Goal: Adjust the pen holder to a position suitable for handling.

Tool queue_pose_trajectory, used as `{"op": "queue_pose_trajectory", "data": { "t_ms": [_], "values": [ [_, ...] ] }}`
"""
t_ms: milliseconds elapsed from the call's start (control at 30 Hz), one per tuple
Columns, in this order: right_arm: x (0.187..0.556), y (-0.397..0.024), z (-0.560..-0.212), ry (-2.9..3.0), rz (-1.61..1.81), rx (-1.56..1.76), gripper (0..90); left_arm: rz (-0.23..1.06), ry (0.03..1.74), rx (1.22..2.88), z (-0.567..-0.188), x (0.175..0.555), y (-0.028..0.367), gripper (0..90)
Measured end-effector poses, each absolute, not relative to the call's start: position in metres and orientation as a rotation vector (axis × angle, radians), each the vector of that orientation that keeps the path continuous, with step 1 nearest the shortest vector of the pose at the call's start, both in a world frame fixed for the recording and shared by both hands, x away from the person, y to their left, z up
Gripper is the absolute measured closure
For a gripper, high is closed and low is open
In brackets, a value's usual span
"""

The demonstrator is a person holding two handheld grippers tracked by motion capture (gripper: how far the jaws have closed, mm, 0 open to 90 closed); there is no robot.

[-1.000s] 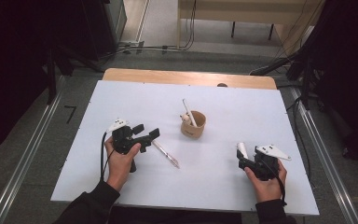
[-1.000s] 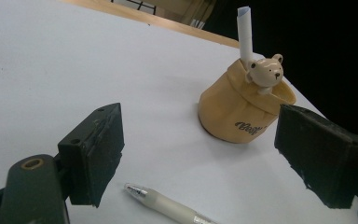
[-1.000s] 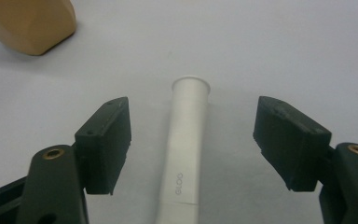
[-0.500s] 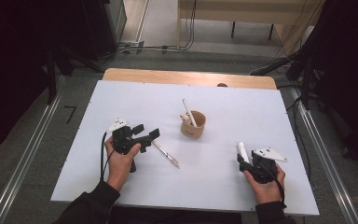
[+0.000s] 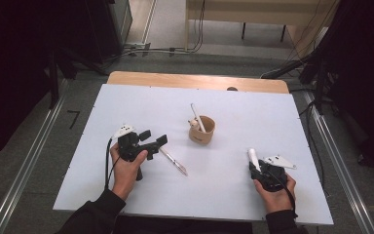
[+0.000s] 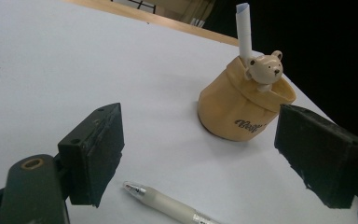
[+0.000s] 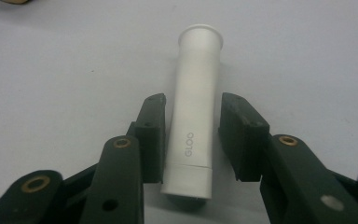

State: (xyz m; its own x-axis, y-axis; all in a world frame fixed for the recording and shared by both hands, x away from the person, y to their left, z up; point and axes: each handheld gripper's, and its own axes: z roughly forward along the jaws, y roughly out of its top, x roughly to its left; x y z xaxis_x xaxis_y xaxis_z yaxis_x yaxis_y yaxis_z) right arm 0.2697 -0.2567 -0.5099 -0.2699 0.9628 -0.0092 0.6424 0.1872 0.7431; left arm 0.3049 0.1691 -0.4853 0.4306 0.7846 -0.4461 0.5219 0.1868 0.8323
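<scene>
A white glue tube [image 7: 193, 135] marked GLOO lies flat on the white table [image 5: 282, 117], its cap end pointing away. My right gripper [image 7: 193, 100] straddles it at the front right [image 5: 259, 165]. Its jaws have just been closing, and a thin gap still shows beside each pad. My left gripper [image 5: 155, 136] rests open at the front left. A clear pen [image 6: 168, 204] lies on the table just below its jaws [image 5: 173, 162]. Ahead of it stands a tan cup [image 6: 242, 109] with a small bear figure [image 6: 265, 70] and a white stick [image 6: 244, 28] in it.
The tan cup [image 5: 202, 130] stands mid-table, between the two hands and slightly farther off. A wooden strip [image 5: 199, 80] borders the table's far edge. Metal floor rails [image 5: 29, 156] run along both sides, and cables lie on the floor beyond.
The right gripper's jaws have narrowed around the white tube. The left hand, the pen and the cup have not moved.
</scene>
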Motion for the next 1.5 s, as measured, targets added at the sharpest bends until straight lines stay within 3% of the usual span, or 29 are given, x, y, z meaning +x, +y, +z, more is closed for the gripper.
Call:
{"op": "queue_pose_trajectory", "data": {
  "t_ms": [400,1500],
  "values": [
    [0.27,-0.255,-0.51,1.998,0.865,1.478,68.0,0.263,1.223,1.472,-0.485,0.304,0.167,16.6],
    [0.269,-0.255,-0.491,2.012,1.029,1.43,68.8,0.236,1.216,1.487,-0.489,0.305,0.162,16.6]
  ]
}}
